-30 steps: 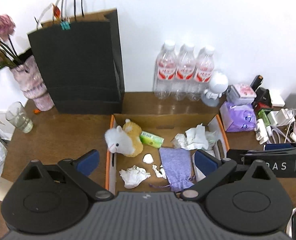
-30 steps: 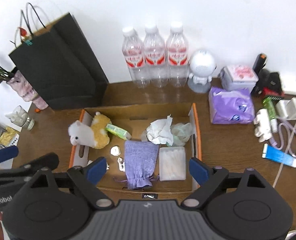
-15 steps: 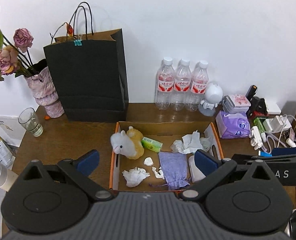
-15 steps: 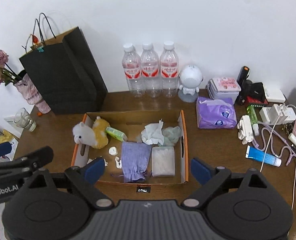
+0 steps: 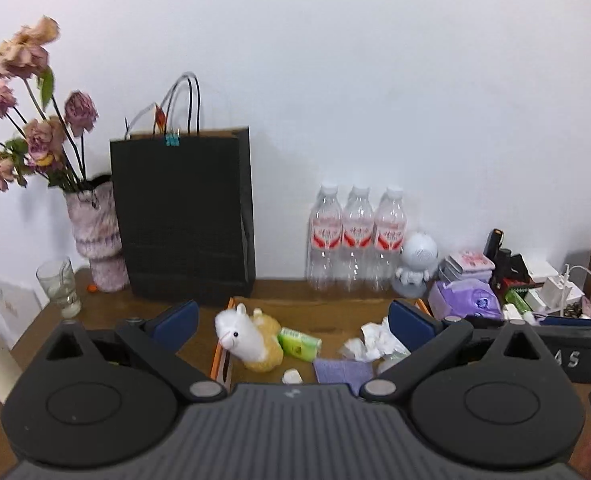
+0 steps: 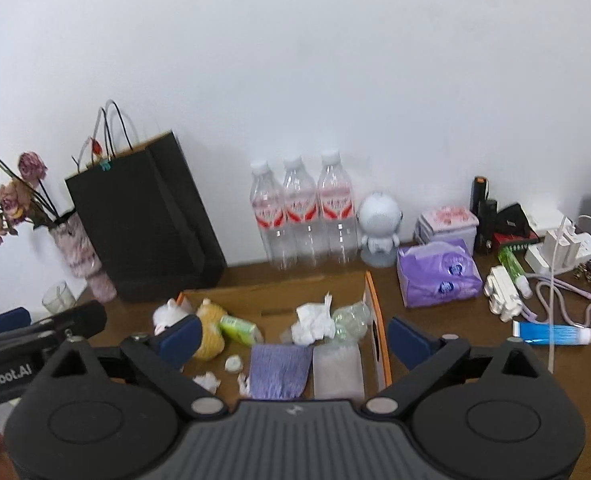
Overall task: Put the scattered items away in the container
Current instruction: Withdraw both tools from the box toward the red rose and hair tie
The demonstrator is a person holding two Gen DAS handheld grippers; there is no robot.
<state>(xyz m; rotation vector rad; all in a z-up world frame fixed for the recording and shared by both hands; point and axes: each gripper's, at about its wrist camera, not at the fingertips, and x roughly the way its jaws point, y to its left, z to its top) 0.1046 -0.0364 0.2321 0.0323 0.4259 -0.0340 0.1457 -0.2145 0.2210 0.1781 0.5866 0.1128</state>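
Observation:
An open cardboard box with orange edges lies on the wooden table. It holds a white and yellow alpaca plush, a green packet, crumpled tissues, a purple pouch and a white pack. My left gripper hovers back from the box's near left side, open, with nothing between its blue pads. My right gripper hangs in front of the box. Its jaws are opening and nothing is between them. The box's near edge is hidden behind both gripper bodies.
A black paper bag, a vase of dried flowers and a glass stand at the back left. Three water bottles and a white figurine line the wall. A purple tissue pack, a blue tube, chargers and cables crowd the right.
Both grippers have drawn back from the box and tilted up, so the box sits lower and smaller in each view with more wall showing. The right jaws have spread a little wider.

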